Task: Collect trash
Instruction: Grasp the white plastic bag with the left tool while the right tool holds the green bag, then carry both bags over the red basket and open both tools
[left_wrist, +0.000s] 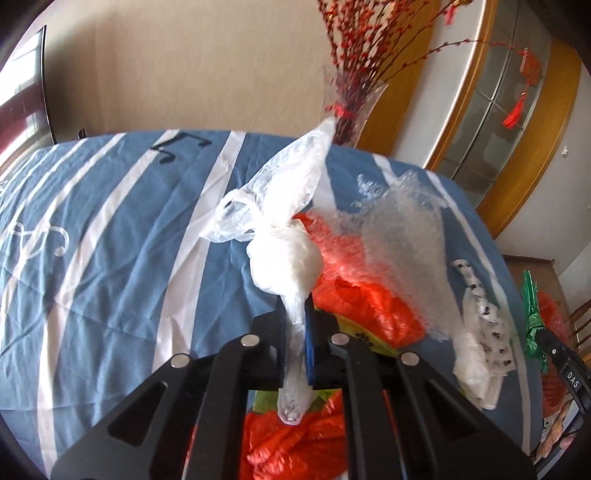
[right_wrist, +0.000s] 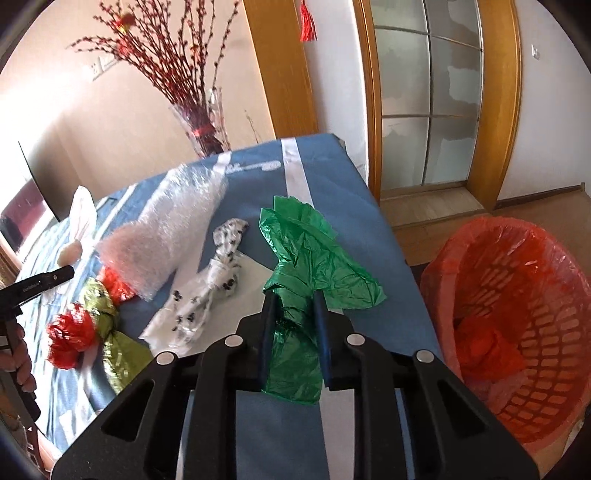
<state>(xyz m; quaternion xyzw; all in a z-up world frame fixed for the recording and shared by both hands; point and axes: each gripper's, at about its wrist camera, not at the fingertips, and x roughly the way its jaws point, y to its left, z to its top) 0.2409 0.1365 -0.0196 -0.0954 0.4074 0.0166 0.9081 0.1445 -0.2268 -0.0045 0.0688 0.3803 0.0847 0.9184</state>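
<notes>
My left gripper (left_wrist: 295, 306) is shut on a knotted white plastic bag (left_wrist: 284, 254) and holds it above the blue striped tablecloth (left_wrist: 110, 236). My right gripper (right_wrist: 293, 299) is shut on a crumpled green plastic bag (right_wrist: 314, 254) over the table's right side. A red-lined laundry-style basket (right_wrist: 517, 317) stands on the floor right of the table, with red plastic inside. On the cloth lie bubble wrap (right_wrist: 170, 229), a white paw-print bag (right_wrist: 207, 291), and a red and olive knotted bag (right_wrist: 88, 325). The left gripper also shows at the left edge of the right wrist view (right_wrist: 55, 277).
A glass vase of red branches (right_wrist: 203, 122) stands at the table's far edge. A wooden-framed glass door (right_wrist: 428, 103) is behind the table. The basket sits on wooden floor close to the table edge (right_wrist: 402, 258).
</notes>
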